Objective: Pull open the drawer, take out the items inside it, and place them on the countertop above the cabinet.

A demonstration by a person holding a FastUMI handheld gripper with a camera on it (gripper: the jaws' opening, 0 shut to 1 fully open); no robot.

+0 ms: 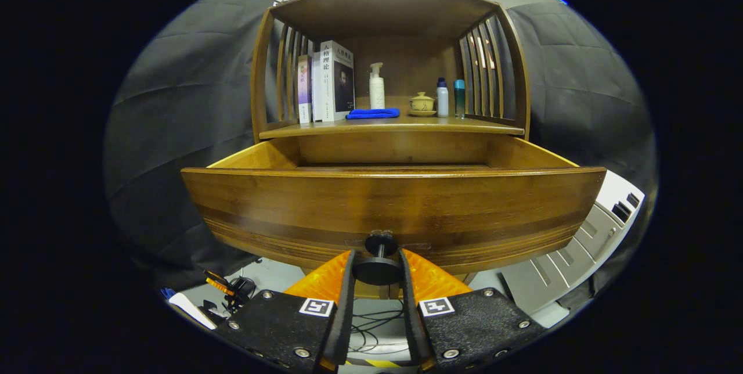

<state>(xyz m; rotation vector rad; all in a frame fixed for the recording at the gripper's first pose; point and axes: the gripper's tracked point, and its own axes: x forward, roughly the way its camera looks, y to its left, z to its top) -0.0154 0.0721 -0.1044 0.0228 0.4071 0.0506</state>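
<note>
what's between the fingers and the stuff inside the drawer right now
The drawer's tall front panel. The gripper has its fingers on either side of the black knob, low on that panel, and the panel hides the drawer's inside. Reaching in means going up over its top edge. Whether both fingers press the knob is unclear.

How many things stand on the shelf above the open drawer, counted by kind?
Books: 3
Bottles (one pump bottle, two small ones): 3
Blue cloth: 1
Lidded cup: 1
Total: 8
The gripper has its fingers around the drawer knob.
</note>
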